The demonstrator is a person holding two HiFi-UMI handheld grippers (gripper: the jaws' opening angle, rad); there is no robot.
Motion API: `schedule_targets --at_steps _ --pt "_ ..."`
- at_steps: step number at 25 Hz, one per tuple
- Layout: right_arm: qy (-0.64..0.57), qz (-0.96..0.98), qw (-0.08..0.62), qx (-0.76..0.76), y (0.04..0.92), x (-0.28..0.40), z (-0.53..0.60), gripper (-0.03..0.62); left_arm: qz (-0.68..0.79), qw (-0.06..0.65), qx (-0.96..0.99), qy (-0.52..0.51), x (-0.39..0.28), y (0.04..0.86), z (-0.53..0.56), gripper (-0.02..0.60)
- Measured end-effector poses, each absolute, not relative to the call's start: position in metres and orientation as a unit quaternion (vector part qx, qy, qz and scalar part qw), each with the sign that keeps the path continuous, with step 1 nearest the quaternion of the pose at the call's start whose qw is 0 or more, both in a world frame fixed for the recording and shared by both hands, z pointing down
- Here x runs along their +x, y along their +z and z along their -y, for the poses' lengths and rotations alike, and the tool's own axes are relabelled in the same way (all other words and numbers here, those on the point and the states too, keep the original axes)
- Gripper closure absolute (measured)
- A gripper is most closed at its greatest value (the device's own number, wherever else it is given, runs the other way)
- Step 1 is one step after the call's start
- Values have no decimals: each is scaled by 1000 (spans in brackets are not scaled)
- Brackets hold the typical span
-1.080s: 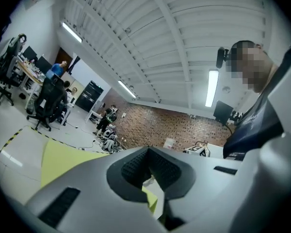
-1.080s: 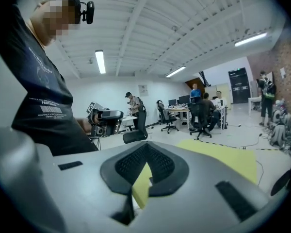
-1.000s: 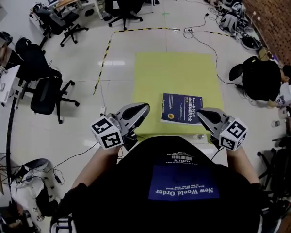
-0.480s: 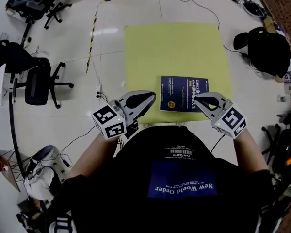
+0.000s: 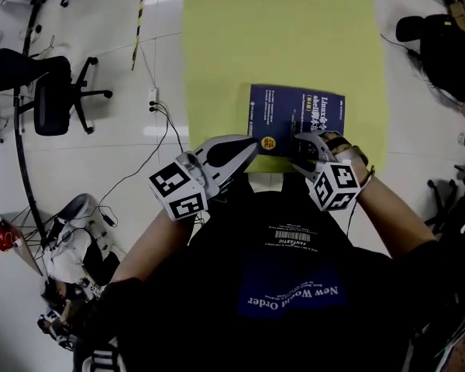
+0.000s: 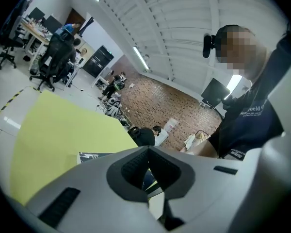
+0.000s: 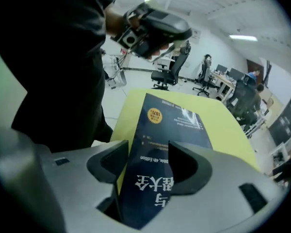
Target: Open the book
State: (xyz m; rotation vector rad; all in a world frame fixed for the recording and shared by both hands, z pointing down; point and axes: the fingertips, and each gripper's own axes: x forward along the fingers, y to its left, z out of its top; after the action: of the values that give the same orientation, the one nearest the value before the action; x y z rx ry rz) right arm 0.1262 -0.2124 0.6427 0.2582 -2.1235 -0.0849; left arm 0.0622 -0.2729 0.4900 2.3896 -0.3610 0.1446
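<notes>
Far left, head view: black office chair (image 5: 54,103) on the pale tiled floor (image 5: 101,177), well apart from the work; a cable (image 5: 167,130) runs over the tiles toward the person.

Centre: yellow mat (image 5: 217,60) spread flat on the floor.

Left gripper (image 5: 252,144): near the mat's near edge, just beside the book's near left corner; contact cannot be told; in the left gripper view (image 6: 148,149) the jaws are closed together with nothing between them; it points nearly level, with the mat and one edge of the book (image 6: 94,156) beyond the tips.

Book (image 5: 294,115): dark blue, closed, front cover up, lying flat on the near part of the mat; long axis runs left to right across the head view, slightly tilted; round yellow badge at its near left part; title block toward the person's right end.

Right gripper (image 5: 298,152): pitched steeply down over the book's near right end; its own view (image 7: 149,149) shows the jaws apart, just been opening, with the book's cover (image 7: 174,125) showing in the gap; pads not pressing on it; from there the book stretches away lengthwise over the mat.
</notes>
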Motion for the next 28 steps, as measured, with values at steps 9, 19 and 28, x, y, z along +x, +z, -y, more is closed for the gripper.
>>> schedule_targets --at_steps 9,19,28 --pt "-152 814 544 135 684 127 209 308 124 378 916 56 53 510 271 574" --pt "-124 814 552 129 677 132 198 400 132 380 914 52 43 505 266 575" --pt "-58 830 544 110 638 136 208 491 135 371 918 36 40 491 269 575"
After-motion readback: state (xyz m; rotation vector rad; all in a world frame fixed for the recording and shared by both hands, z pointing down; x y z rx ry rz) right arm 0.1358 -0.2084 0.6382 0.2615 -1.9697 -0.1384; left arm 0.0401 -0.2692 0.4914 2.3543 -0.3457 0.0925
